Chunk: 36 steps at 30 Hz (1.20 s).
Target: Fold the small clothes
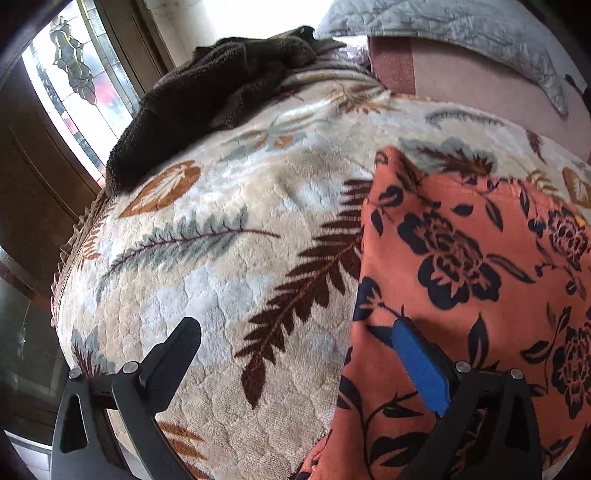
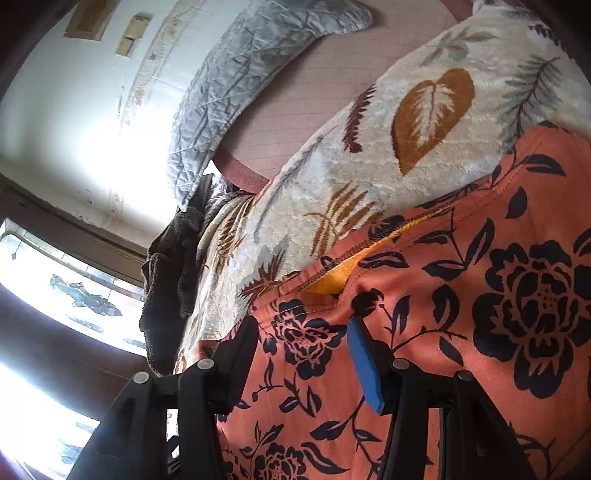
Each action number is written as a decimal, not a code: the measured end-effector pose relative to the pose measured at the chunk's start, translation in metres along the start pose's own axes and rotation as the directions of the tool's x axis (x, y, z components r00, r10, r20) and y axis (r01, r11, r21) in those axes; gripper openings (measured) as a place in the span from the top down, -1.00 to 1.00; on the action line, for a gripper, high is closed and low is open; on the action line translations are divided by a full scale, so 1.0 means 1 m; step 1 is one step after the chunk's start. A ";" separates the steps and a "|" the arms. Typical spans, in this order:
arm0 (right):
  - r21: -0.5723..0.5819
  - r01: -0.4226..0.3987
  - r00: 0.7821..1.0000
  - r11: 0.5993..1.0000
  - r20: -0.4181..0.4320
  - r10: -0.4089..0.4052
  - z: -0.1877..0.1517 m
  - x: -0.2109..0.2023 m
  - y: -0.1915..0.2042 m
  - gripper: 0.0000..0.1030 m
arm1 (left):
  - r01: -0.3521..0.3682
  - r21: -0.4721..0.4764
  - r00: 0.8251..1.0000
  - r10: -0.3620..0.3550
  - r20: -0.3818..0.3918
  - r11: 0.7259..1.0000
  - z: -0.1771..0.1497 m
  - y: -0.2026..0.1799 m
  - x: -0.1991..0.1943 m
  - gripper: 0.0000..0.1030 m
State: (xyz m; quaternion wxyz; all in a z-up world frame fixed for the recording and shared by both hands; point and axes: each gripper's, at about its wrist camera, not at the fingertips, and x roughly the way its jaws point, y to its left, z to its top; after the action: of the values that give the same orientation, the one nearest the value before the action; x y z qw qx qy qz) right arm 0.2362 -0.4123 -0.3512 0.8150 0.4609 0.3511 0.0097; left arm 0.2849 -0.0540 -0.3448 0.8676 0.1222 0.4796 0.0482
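An orange garment with black flowers (image 1: 465, 280) lies spread on the leaf-patterned blanket (image 1: 221, 229) of a bed. My left gripper (image 1: 299, 343) stands wide open over the garment's left edge. Its blue-padded finger (image 1: 421, 369) is above the cloth and its black finger (image 1: 177, 350) is above bare blanket. In the right wrist view the same garment (image 2: 480, 295) shows a stitched hem with a yellow inside (image 2: 332, 277). My right gripper (image 2: 301, 343) is open just short of that hem, with flat cloth showing between its fingers and nothing pinched.
A dark brown fleecy cloth (image 1: 207, 96) is heaped at the blanket's far left edge. A grey quilted cover (image 1: 461, 33) and a pink sheet (image 1: 480, 85) lie beyond. A stained-glass window (image 1: 70, 74) is to the left, past the bed's edge (image 1: 70, 258).
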 end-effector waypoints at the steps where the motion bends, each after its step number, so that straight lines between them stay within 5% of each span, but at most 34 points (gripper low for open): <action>1: 0.019 0.000 1.000 1.000 -0.005 0.000 0.002 0.006 -0.004 -0.05 | -0.001 0.004 1.000 0.001 -0.010 1.000 -0.001 -0.002 0.004 -0.99; 6: 0.021 0.003 0.996 1.000 -0.088 -0.001 0.010 0.042 -0.003 -0.05 | -0.022 0.030 0.999 0.021 0.033 0.999 -0.004 -0.005 0.000 -0.99; 11: -0.038 0.057 0.997 0.998 -0.055 -0.059 0.023 0.064 0.003 -0.03 | -0.019 0.032 0.999 0.017 0.050 0.999 -0.001 -0.005 0.001 -0.99; 18: -0.040 -0.029 0.999 0.999 0.014 0.029 0.025 0.031 0.013 -0.04 | 0.060 -0.066 0.988 -0.049 0.147 0.996 0.008 0.009 -0.022 -0.99; 22: 0.001 0.060 0.992 0.998 -0.113 -0.059 0.015 0.034 -0.007 -0.07 | -0.030 0.043 0.999 0.030 0.014 0.999 0.001 -0.015 0.005 -1.00; 30: 0.035 0.021 1.000 0.999 -0.003 -0.021 0.005 -0.064 -0.021 -0.13 | 0.062 0.010 0.990 -0.063 0.123 0.998 -0.004 -0.010 -0.026 -0.99; 33: 0.081 0.026 0.999 0.996 0.032 -0.029 -0.002 -0.102 -0.042 -0.14 | 0.049 0.085 0.977 -0.066 0.201 0.995 -0.012 -0.025 -0.045 -0.99; 36: 0.139 0.058 0.998 0.989 0.008 -0.059 -0.018 -0.121 -0.064 -0.14 | 0.066 0.169 0.981 -0.095 0.172 0.983 -0.019 -0.046 -0.044 -0.99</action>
State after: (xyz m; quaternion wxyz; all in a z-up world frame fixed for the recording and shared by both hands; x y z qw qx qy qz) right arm 0.1147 -0.4766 -0.3380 0.7830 0.5059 0.3595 -0.0412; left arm 0.2441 -0.1043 -0.3303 0.8956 0.1767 0.4066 -0.0376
